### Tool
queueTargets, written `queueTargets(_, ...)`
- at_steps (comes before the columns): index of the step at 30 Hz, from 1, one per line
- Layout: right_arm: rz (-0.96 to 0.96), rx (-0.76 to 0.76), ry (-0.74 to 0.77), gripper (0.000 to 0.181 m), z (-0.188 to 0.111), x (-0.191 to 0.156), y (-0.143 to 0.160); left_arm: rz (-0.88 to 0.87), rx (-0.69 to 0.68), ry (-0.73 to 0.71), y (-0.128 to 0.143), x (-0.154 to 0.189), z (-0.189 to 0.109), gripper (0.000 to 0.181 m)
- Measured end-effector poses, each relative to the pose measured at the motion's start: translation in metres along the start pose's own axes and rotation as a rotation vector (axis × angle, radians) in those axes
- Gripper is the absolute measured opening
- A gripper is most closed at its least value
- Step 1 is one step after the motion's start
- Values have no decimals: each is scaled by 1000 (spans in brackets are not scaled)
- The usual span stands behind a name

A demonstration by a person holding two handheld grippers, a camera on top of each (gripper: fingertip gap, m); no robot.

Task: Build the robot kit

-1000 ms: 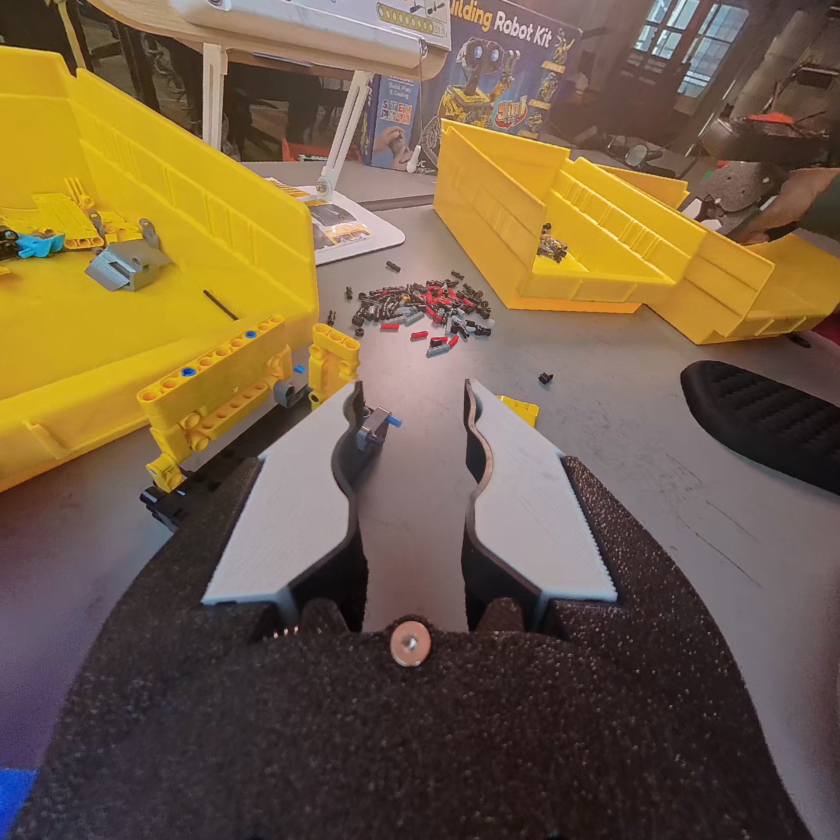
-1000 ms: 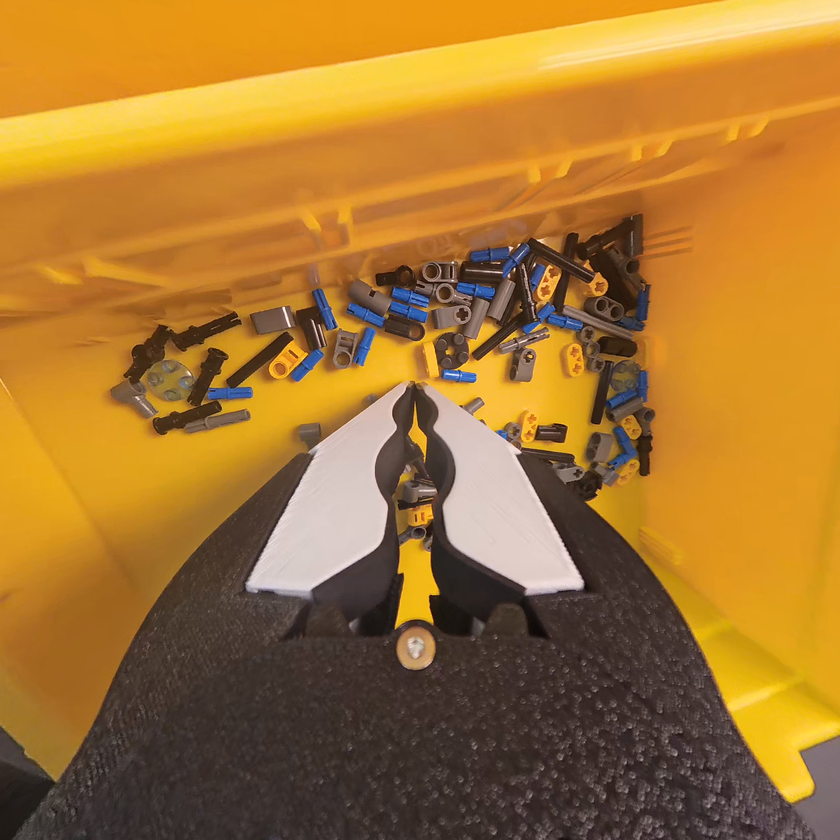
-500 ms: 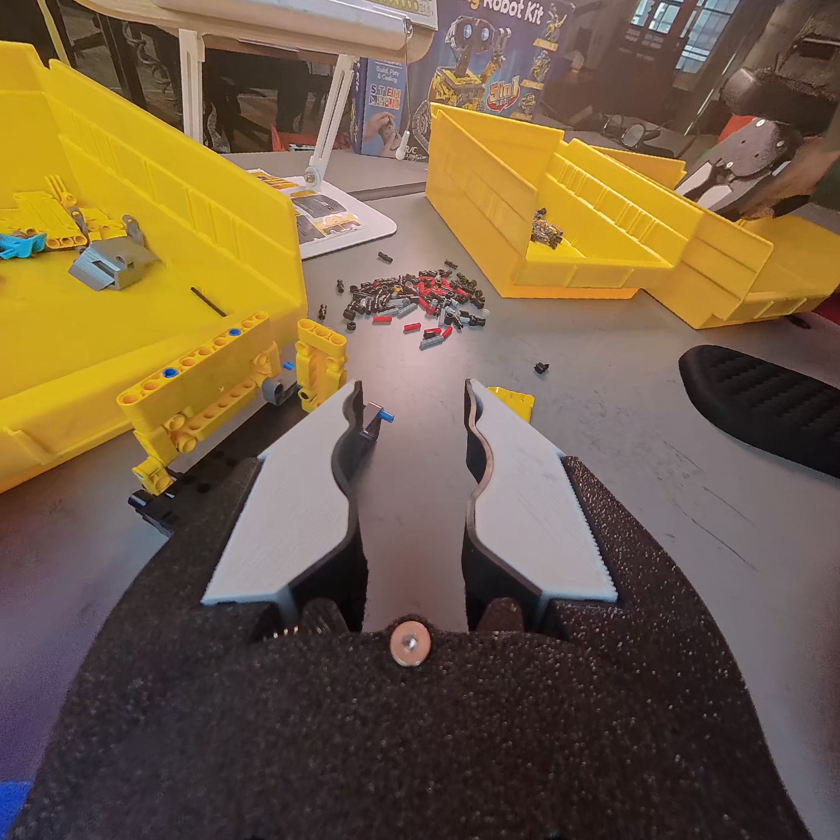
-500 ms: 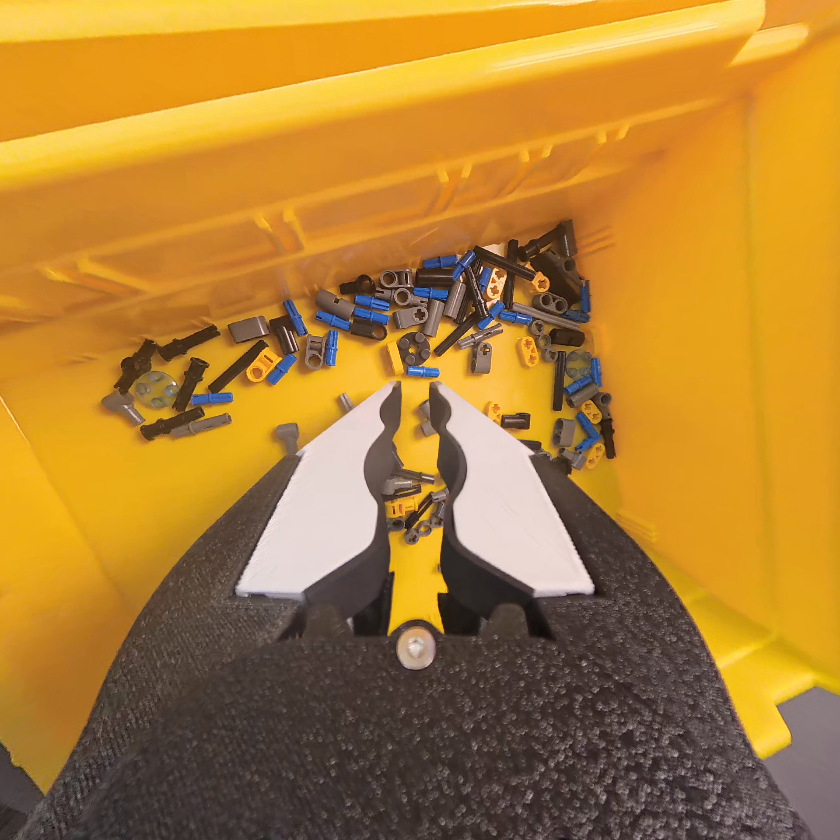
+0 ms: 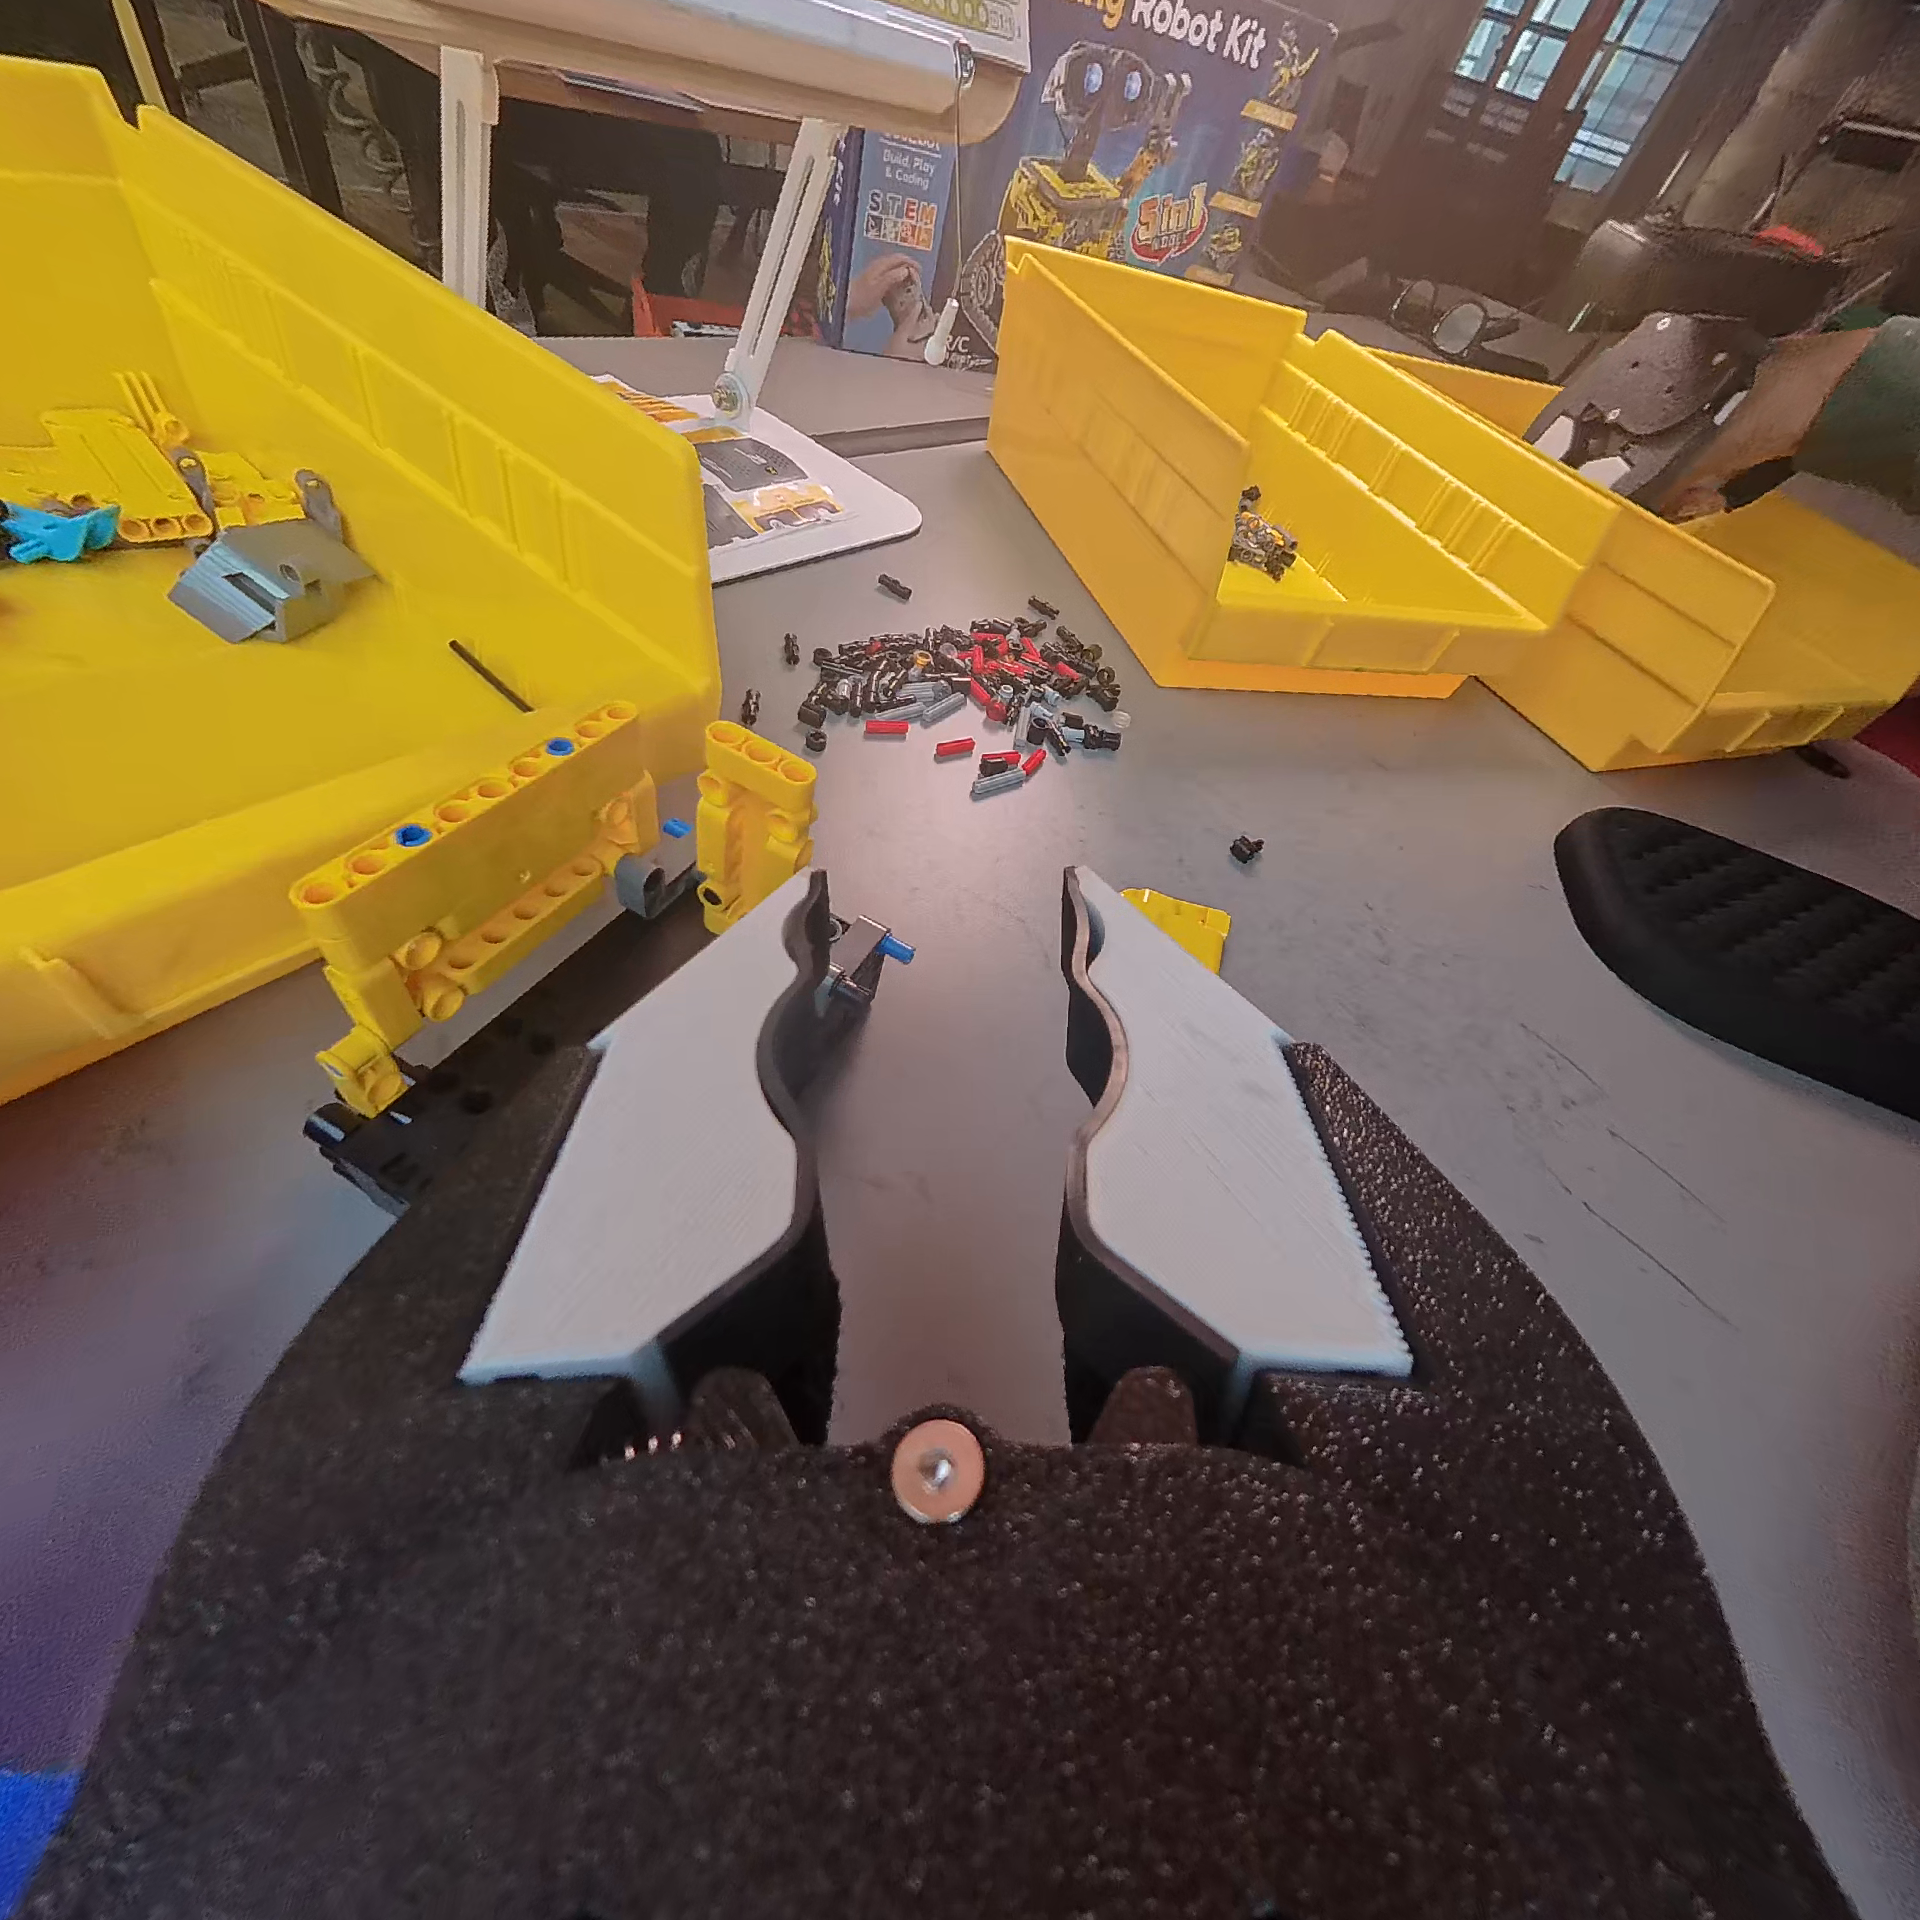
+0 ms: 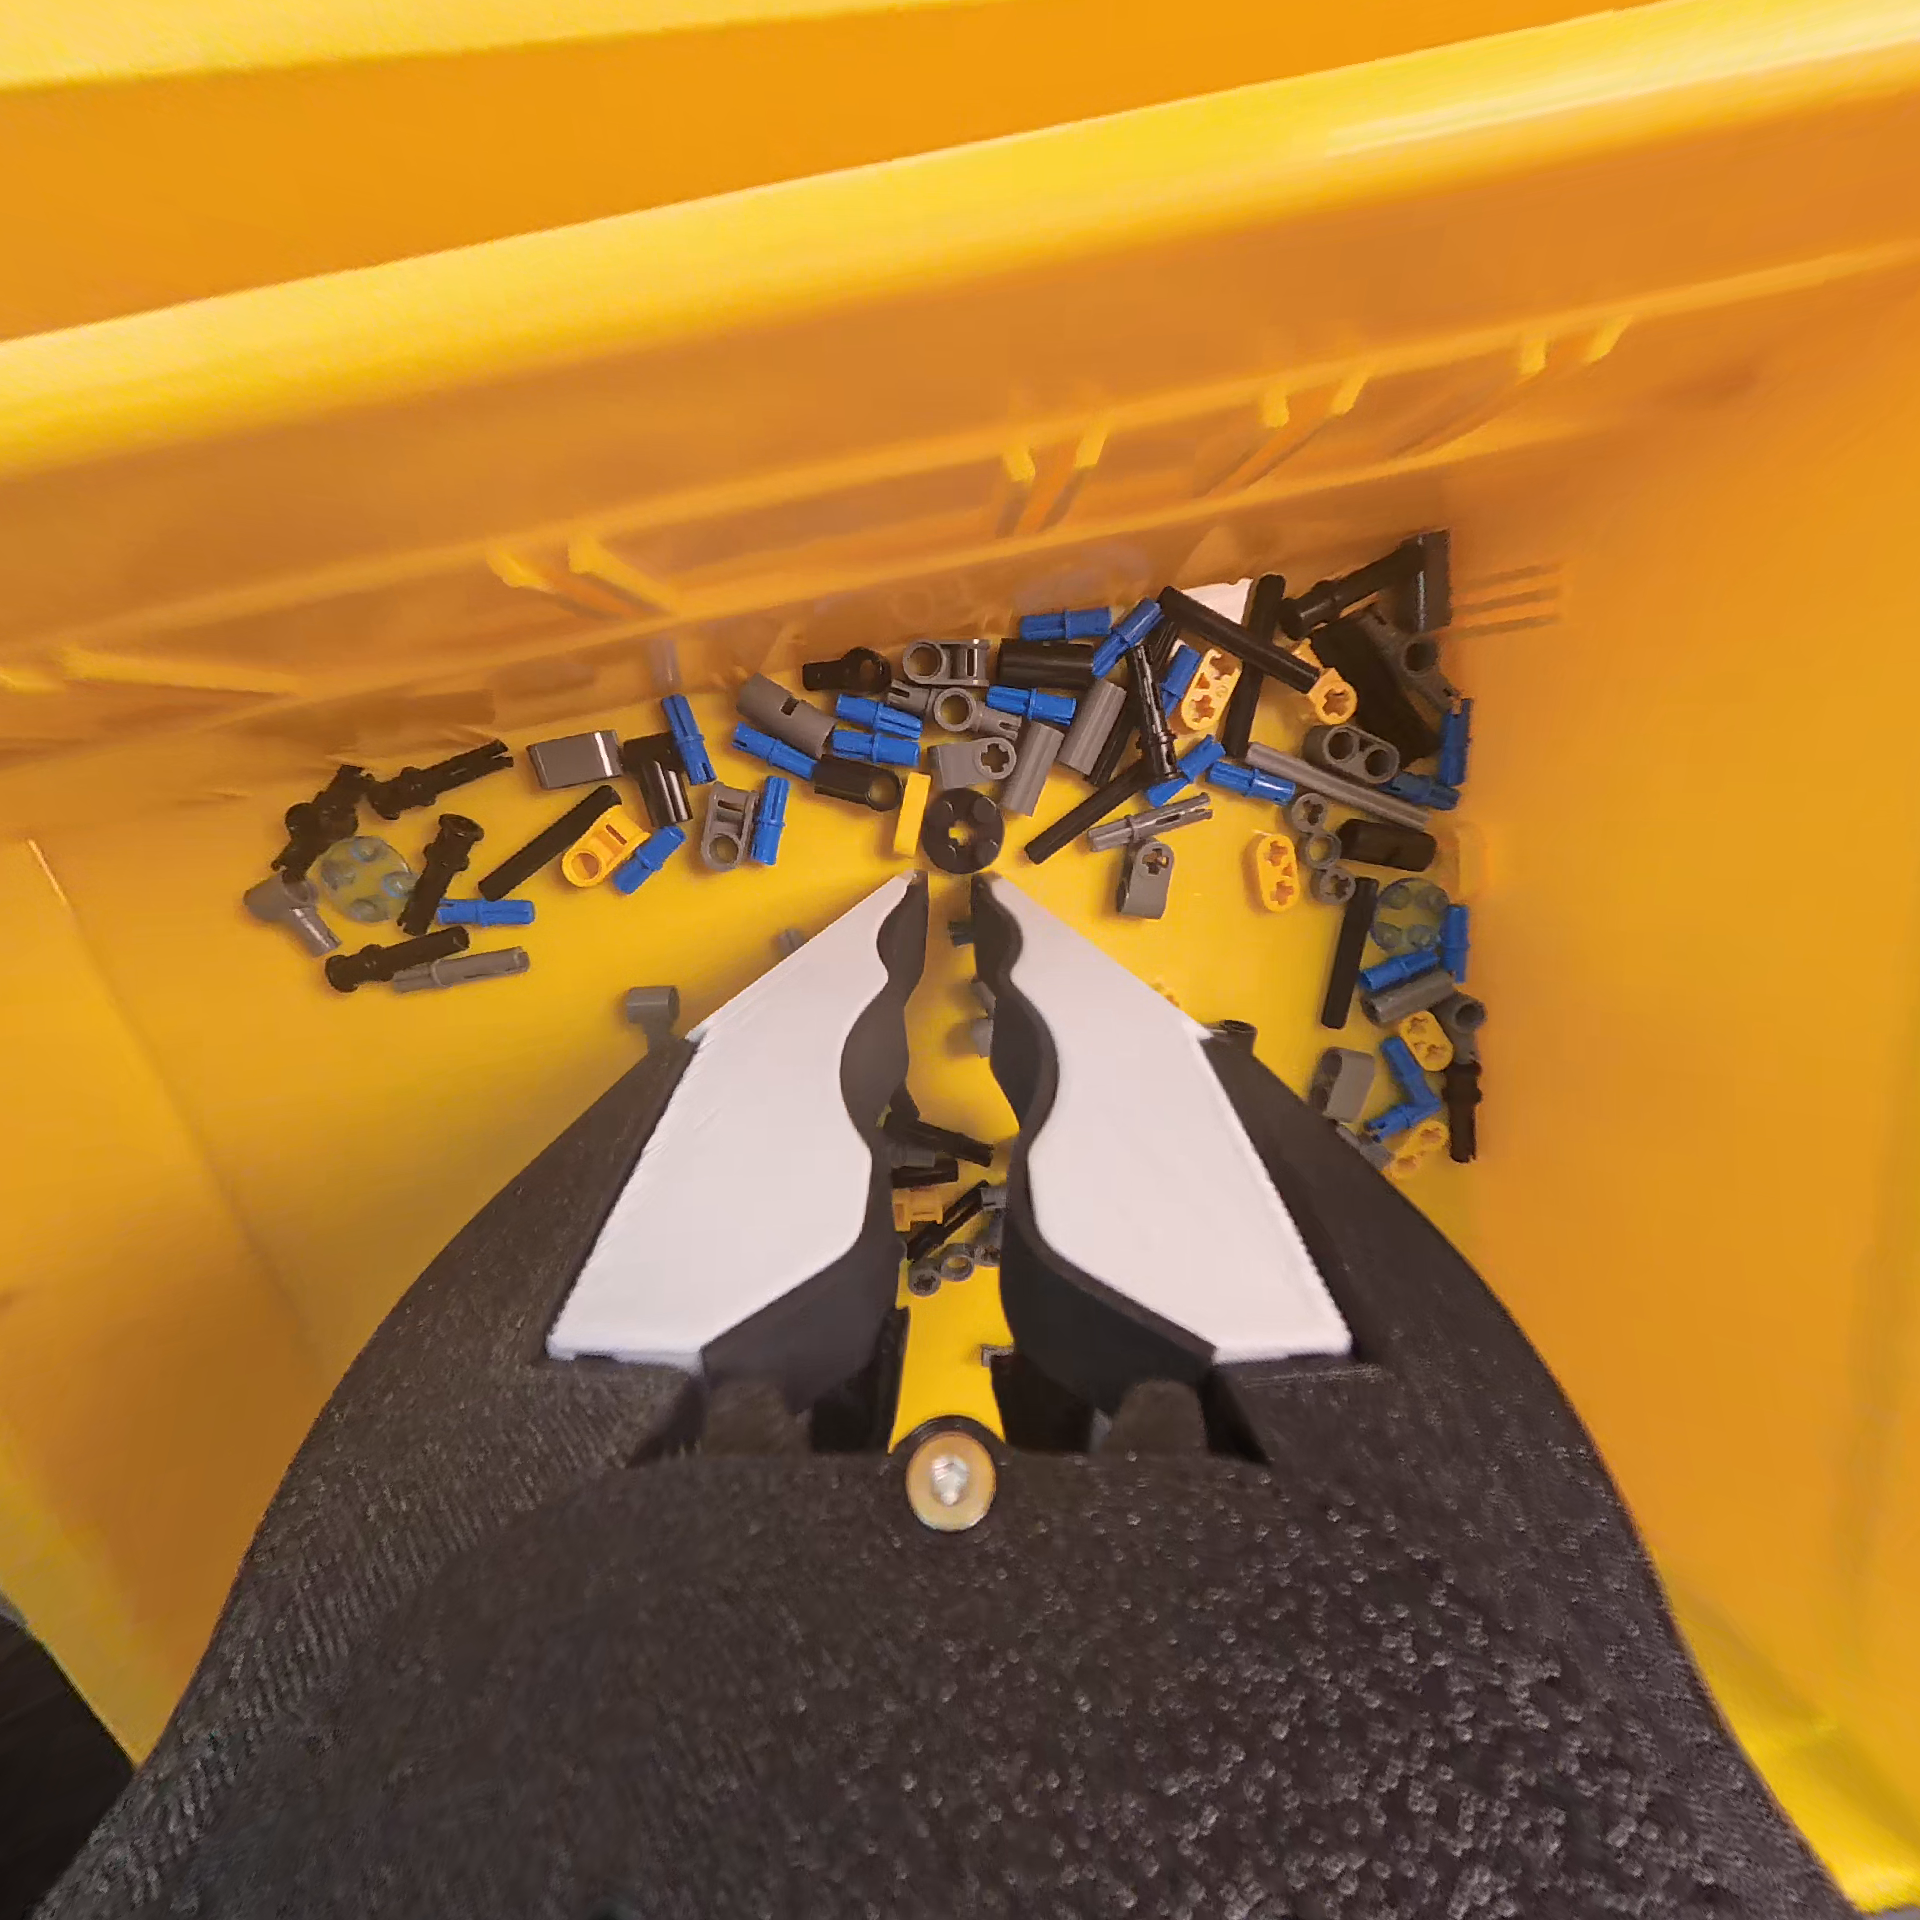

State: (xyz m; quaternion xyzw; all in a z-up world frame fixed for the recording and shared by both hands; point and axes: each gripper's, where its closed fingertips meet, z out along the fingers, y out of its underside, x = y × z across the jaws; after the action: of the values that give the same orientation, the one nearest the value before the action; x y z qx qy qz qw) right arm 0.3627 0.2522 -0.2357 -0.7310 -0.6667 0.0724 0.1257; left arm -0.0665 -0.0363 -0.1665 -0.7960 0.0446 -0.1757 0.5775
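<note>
Dozens of small pins (image 6: 1049,727) are lying in a yellow bin (image 6: 1039,312); right gripper (image 6: 943,883) is hovering nearly closed, empty, left gripper (image 5: 945,894) gaping wide.

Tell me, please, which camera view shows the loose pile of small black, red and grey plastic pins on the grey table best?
The left wrist view: the pile of small black, red and grey plastic pins lies unobstructed on the grey table there. The right wrist view looks into a yellow plastic bin and shows none of it.
</note>
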Motion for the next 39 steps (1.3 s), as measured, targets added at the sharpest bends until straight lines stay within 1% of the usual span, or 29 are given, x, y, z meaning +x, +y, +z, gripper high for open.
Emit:
queueTargets(2,2,-2,-25,1,1,-4,0,2,4,0,-1,0,-1,43)
queueTargets(8,57,41,-17,0,-1,-5,2,3,3,18,-1,3,-1,43)
queueTargets(11,72,55,12,0,-12,-2,1,12,-1,24,0,5,0,43)
queueTargets(15,111,112,68,10,-33,10,-12,19,-7,25,1,6,0,43)
queueTargets(19,157,129,131,14,-39,21,-14,19,-4,25,0,6,0,43)
queueTargets(23,232,101,156,13,-32,24,0,20,-6,25,1,6,0,43)
queueTargets(28,255,73,150,10,-22,19,11,19,-24,25,3,6,2,43)
queueTargets(31,252,80,135,11,-17,15,9,10,-23,23,4,5,2,43)
queueTargets(36,233,111,89,12,-13,6,-2,3,-21,22,3,4,2,43)
queueTargets(39,224,85,95,13,-7,5,-1,4,-21,23,3,4,2,43)
